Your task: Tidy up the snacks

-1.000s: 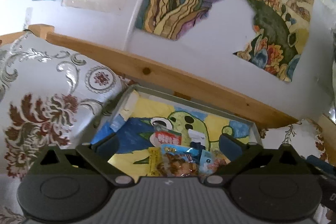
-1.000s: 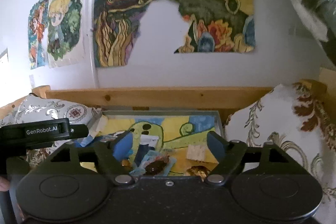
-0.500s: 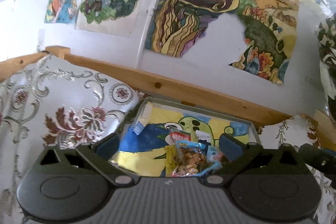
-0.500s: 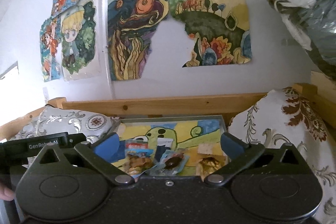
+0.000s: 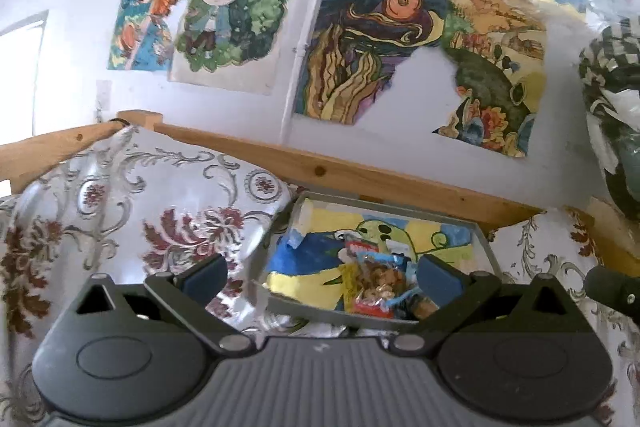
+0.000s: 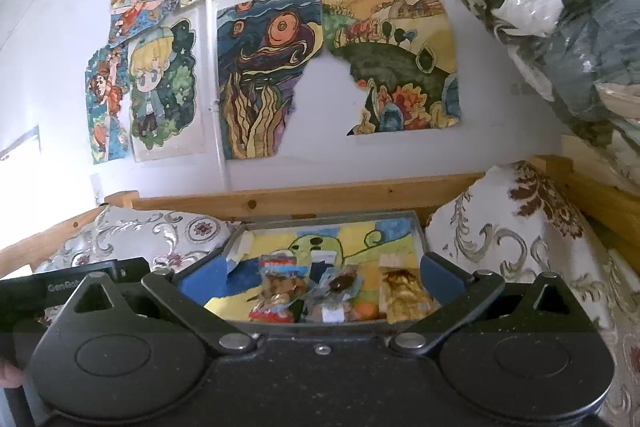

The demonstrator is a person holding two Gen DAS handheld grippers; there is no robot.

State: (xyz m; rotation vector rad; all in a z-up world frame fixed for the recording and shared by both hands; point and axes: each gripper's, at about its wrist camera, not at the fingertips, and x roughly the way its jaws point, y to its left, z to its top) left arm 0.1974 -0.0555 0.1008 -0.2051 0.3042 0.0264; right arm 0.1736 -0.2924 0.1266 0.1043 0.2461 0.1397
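Observation:
A grey tray [image 5: 276, 297] [image 6: 418, 231] lined with a painted yellow, blue and green sheet lies between two cushions. Several snack packets are heaped at its near end: a blue-and-red bag of brown snacks [image 5: 376, 281] [image 6: 278, 289], a clear packet with a dark piece [image 6: 340, 285], a golden-brown packet [image 6: 402, 287] and an orange piece [image 6: 366, 311]. My left gripper [image 5: 322, 275] is open, held back above the tray's near left corner, nothing between its fingers. My right gripper [image 6: 320, 277] is open too, in front of the tray, with the heap seen between its fingers.
Patterned cushions flank the tray on the left [image 5: 132, 219] and right [image 6: 520, 227]. A wooden rail [image 6: 320, 195] runs behind, below a white wall with paintings. A plastic-wrapped bundle [image 6: 560, 7] hangs at upper right. The left gripper's body [image 6: 72, 283] shows at the right view's left edge.
Both grippers have pulled back and risen from the tray, so more of the wall and cushions shows. Both stayed open. The snacks in the tray have not moved.

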